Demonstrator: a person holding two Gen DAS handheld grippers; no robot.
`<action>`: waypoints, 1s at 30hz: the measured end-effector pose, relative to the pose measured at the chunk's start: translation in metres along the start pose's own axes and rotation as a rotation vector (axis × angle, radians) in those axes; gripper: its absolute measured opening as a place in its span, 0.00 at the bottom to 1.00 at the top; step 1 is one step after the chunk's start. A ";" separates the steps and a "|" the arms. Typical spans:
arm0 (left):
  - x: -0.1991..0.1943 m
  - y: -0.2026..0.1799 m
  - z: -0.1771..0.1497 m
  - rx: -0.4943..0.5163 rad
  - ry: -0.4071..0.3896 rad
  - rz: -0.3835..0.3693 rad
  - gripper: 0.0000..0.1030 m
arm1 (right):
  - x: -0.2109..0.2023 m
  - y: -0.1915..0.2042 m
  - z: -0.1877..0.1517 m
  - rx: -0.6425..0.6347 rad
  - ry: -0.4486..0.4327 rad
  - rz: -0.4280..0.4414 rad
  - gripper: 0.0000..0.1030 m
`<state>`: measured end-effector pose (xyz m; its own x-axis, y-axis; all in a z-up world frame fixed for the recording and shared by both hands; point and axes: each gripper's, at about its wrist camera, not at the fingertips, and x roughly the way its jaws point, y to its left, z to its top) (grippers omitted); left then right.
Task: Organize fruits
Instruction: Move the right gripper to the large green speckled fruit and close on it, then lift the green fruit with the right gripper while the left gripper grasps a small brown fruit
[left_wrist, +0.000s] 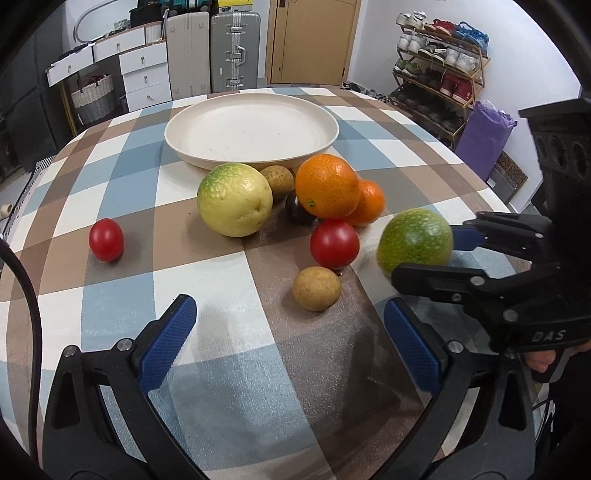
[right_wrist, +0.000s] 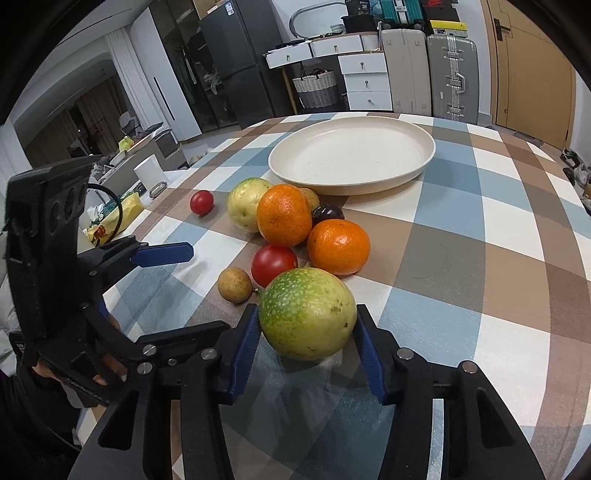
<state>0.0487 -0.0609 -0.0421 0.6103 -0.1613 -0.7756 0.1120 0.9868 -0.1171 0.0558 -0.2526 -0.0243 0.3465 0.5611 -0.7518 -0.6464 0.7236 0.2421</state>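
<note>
Here our right gripper (right_wrist: 306, 343) pinches a round green-yellow speckled fruit (right_wrist: 308, 314) between its blue pads; left gripper (left_wrist: 288, 347) spread, holding nothing. Ahead we count two oranges (right_wrist: 284, 215), two red tomatoes (right_wrist: 274, 263), one cream plate (right_wrist: 369, 184).

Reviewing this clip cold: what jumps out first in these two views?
The right gripper closed around a green-yellow fruit at the table's near edge grabs attention first. Just behind it a cluster of fruit crowds together, led by two oranges and a red tomato. Beyond them sits a big cream plate with nothing on it, while the left gripper hovers open.
</note>
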 end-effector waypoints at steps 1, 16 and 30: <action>0.000 0.000 0.000 -0.002 0.000 0.000 0.97 | -0.002 -0.001 -0.001 0.003 -0.004 -0.004 0.50; 0.000 -0.012 0.001 0.061 0.004 -0.055 0.29 | -0.018 -0.009 -0.004 0.017 -0.021 -0.006 0.50; -0.025 -0.009 0.000 0.044 -0.074 -0.100 0.24 | -0.023 -0.007 0.000 0.006 -0.042 -0.011 0.50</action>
<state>0.0329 -0.0658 -0.0219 0.6505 -0.2607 -0.7134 0.2081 0.9645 -0.1627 0.0524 -0.2704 -0.0088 0.3821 0.5689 -0.7282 -0.6381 0.7324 0.2374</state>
